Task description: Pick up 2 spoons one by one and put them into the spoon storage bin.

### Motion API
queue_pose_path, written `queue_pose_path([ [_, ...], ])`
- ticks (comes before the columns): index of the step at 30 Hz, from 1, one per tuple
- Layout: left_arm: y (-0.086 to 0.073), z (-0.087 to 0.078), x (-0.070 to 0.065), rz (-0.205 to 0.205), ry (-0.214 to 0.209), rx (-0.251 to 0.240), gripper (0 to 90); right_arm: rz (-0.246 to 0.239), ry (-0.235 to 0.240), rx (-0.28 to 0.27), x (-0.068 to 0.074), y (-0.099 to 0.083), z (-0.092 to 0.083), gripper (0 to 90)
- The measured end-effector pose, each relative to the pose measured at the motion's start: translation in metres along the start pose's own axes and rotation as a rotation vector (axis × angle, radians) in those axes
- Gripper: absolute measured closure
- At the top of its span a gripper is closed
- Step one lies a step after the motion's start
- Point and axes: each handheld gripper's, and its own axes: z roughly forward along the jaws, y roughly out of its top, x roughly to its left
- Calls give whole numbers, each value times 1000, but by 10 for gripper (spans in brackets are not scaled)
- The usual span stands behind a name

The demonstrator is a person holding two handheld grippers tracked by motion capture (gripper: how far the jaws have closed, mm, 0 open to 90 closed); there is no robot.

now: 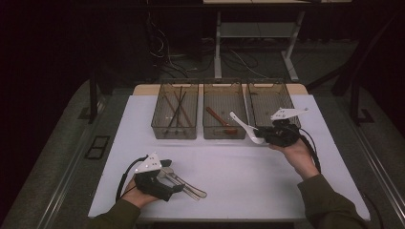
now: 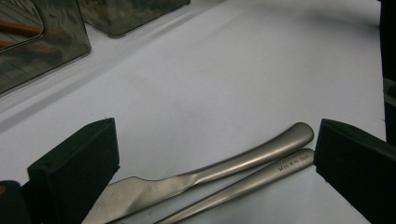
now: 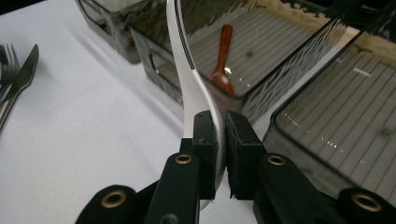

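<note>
My right gripper [image 1: 261, 133] is shut on the handle of a white spoon [image 1: 242, 125], held above the table just in front of the bins. In the right gripper view the white spoon [image 3: 186, 70] rises from between the pressed pads of that gripper [image 3: 222, 135] toward the middle bin [image 3: 261, 93], where a brown wooden spoon [image 3: 223, 60] lies. My left gripper [image 1: 173, 177] rests near the table's front left, open around a metal knife and fork [image 1: 187, 187]. The left gripper view has two metal handles [image 2: 252, 161] lying between the wide-apart jaws of that gripper [image 2: 217, 172], untouched.
Three clear bins stand in a row at the back of the white table [image 1: 239, 171]: the left bin [image 1: 157, 125] holds chopsticks [image 1: 175, 109], the middle bin [image 1: 206, 131] the brown spoon [image 1: 220, 121], and the right bin [image 1: 267, 102] has nothing in it.
</note>
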Motion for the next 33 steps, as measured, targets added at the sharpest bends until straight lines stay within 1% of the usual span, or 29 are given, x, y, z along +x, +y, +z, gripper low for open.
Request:
queue_pose_path([
  [3,0,0,0,-2,-2,-2,0,-2,-2,-19,-2,10,4,827],
  [6,0,0,0,-1,-3,-2,0,4,0,-28,-2,15,7,827],
  [7,0,0,0,-3,-4,-4,0,-2,-3,-36,-3,21,10,827],
  [8,0,0,0,-3,-4,-4,0,-2,-3,-36,-3,21,10,827],
  [11,0,0,-1,-4,-5,-4,0,-4,-16,-43,-4,31,17,827],
  [12,0,0,-1,-4,-5,-4,0,-4,-16,-43,-4,31,17,827],
  [13,0,0,-1,-3,-5,-6,0,-3,-22,-50,-6,37,21,827],
  [14,0,0,-1,-3,-5,-6,0,-3,-22,-50,-6,37,21,827],
  [15,0,0,-2,-4,-5,-6,0,11,-23,-64,-8,42,26,827],
  [16,0,0,-2,-4,-5,-6,0,11,-23,-64,-8,42,26,827],
  [17,0,0,-2,-6,-5,-9,0,18,-31,-62,-9,47,31,826],
  [18,0,0,-2,-6,-5,-9,0,18,-31,-62,-9,47,31,826],
  [19,0,-1,-1,-6,-6,-7,0,17,-35,-51,-9,52,39,826],
  [20,0,-1,-1,-6,-6,-7,0,17,-35,-51,-9,52,39,826],
  [21,0,0,-2,-6,-6,-12,0,18,-38,-37,-10,57,47,826],
  [22,0,0,-2,-6,-6,-12,0,18,-38,-37,-10,57,47,826],
  [23,0,0,-2,-5,-8,-9,0,21,-45,-21,-10,60,56,826],
  [24,0,0,-2,-5,-8,-9,0,21,-45,-21,-10,60,56,826],
  [25,0,0,-2,-5,-8,-10,0,18,-51,2,-11,63,64,826],
  [26,0,0,-2,-5,-8,-10,0,18,-51,2,-11,63,64,826],
  [27,0,-1,-2,-5,-9,-8,0,12,-60,31,-12,64,73,826],
  [28,0,-1,-2,-5,-9,-8,0,12,-60,31,-12,64,73,826],
  [29,0,-1,-2,-7,-9,-9,0,6,-66,57,-13,65,81,826],
  [30,0,-1,-2,-7,-9,-9,0,6,-66,57,-13,65,81,826],
  [31,0,-1,-2,-5,-10,-9,0,0,-68,85,-13,66,88,826],
  [32,0,-1,-2,-5,-10,-9,0,0,-68,85,-13,66,88,826],
  [33,0,-1,-2,-4,-10,-8,0,-8,-78,110,-13,66,94,825],
])
